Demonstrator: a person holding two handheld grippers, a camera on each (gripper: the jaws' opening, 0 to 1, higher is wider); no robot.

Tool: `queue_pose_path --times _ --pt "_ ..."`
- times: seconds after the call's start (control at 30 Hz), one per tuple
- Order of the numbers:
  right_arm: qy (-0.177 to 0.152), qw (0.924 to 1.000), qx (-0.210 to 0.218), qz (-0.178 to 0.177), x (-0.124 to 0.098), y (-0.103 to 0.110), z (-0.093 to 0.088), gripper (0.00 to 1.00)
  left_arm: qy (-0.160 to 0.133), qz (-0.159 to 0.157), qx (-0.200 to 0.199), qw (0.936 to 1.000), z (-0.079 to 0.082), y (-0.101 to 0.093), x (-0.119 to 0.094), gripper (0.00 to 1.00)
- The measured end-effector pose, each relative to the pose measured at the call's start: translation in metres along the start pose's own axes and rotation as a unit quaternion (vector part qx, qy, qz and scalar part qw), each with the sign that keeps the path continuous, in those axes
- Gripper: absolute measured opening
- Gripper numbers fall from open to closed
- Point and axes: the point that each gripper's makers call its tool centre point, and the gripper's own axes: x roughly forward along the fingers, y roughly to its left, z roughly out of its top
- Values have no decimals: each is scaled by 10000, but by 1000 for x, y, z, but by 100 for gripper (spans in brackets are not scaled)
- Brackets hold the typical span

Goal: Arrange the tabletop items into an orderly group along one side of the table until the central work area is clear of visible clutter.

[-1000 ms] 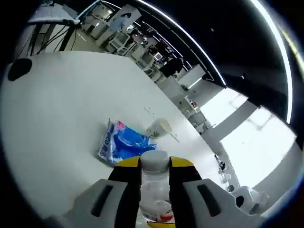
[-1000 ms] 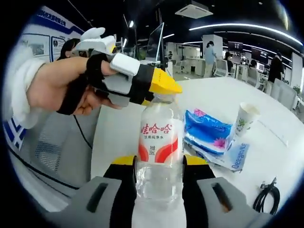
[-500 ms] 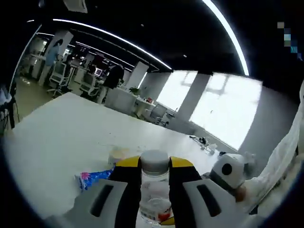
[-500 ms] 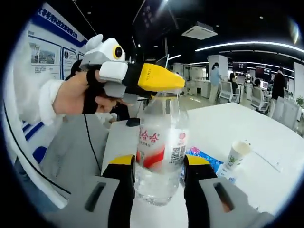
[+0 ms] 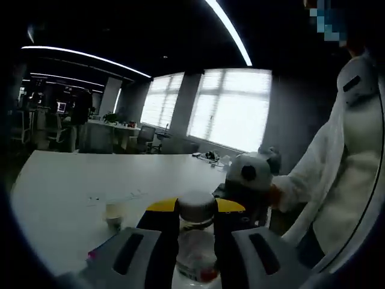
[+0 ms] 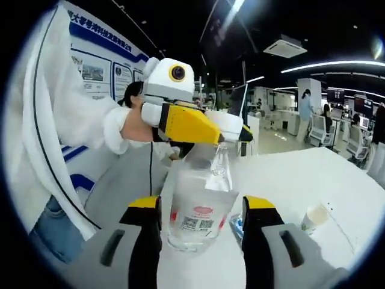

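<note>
Left gripper view: bottle [image 5: 196, 241] has tipped further since a second ago. Left gripper [image 5: 197, 214] clamped on the white cap; keep that grip steady. Paper cup [image 5: 113, 214] stands on the tabletop [image 5: 60, 186] beyond.

Right gripper view: right gripper [image 6: 201, 220] clamped round the clear body, red label, held off the tabletop; lower it upright toward one edge.

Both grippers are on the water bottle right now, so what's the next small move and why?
Probably lower the bottle to the table and stand it beside the cup. The right gripper clamps its body and the left gripper its cap end, holding it tilted above the white table, so it still needs setting down with the other items.
</note>
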Motion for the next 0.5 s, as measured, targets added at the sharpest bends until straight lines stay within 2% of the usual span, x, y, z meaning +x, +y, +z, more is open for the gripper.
queue_pose_path --times 0.03,0.07,0.13,0.27,0.33,0.5 --pt "74 9997 -202 -85 3 -1 -2 43 -12 -57 14 10000 1 -2 -1 18" --pt "-59 9998 8 -166 2 -4 2 41 24 -36 57 10000 0 -1 -2 18" --pt "-296 9984 482 -60 2 0 8 38 30 -79 121 9999 1 -2 -5 18" --pt "-306 9987 384 -99 1 2 11 35 23 -139 237 9996 2 -5 -8 20" --pt "-254 9991 306 -147 1 2 11 35 76 -254 427 9987 2 -8 -7 21" --pt "-246 9990 65 -356 -7 -7 10 34 133 -318 545 9979 4 -12 0 23"
